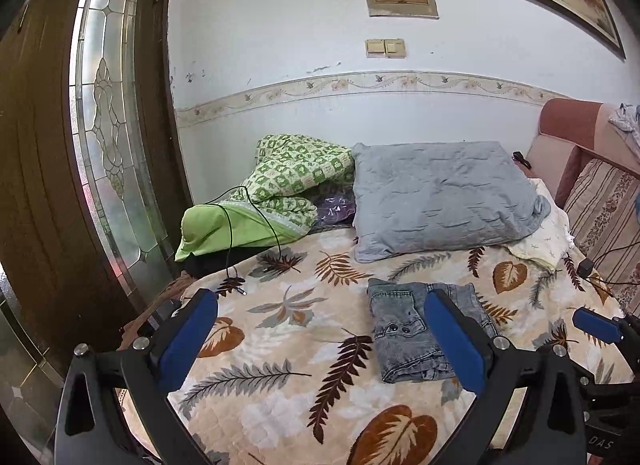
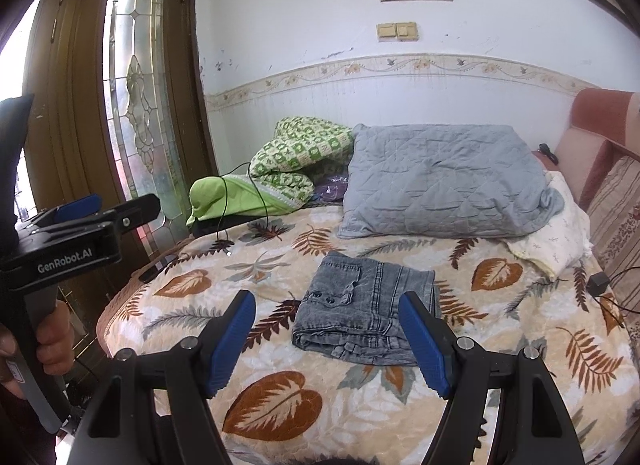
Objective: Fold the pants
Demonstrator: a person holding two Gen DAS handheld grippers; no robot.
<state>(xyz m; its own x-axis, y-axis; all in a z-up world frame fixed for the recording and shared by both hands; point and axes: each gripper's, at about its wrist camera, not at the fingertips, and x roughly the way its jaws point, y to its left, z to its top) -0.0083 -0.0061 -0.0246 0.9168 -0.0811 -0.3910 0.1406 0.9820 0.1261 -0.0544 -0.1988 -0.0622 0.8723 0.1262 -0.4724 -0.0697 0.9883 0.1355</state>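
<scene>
A bed covered by a cream blanket (image 2: 280, 397) printed with brown and grey leaves fills both wrist views. On it lies a pair of grey denim pants (image 2: 368, 313), already folded into a compact rectangle, two dark buttons showing on its near left part. The pants rest flat on the blanket, in front of a grey quilted pillow (image 2: 444, 185) and apart from it.

The right claw (image 2: 328, 341) has its blue-padded jaws spread wide and grips nothing; the folded pants sit beyond and between the fingertips, untouched. The left claw (image 1: 320, 341) is likewise spread and empty, hovering over the blanket with the pants off to its right side (partly behind its right finger).

In the right wrist view, a hand (image 2: 48, 341) holds the handle of the left claw at the left edge. A green patterned quilt (image 2: 296, 157) is bunched beside the pillow, with a thin black cable (image 2: 256, 193) trailing over it. A wooden door with leaded glass (image 2: 140, 105) stands at the left.
</scene>
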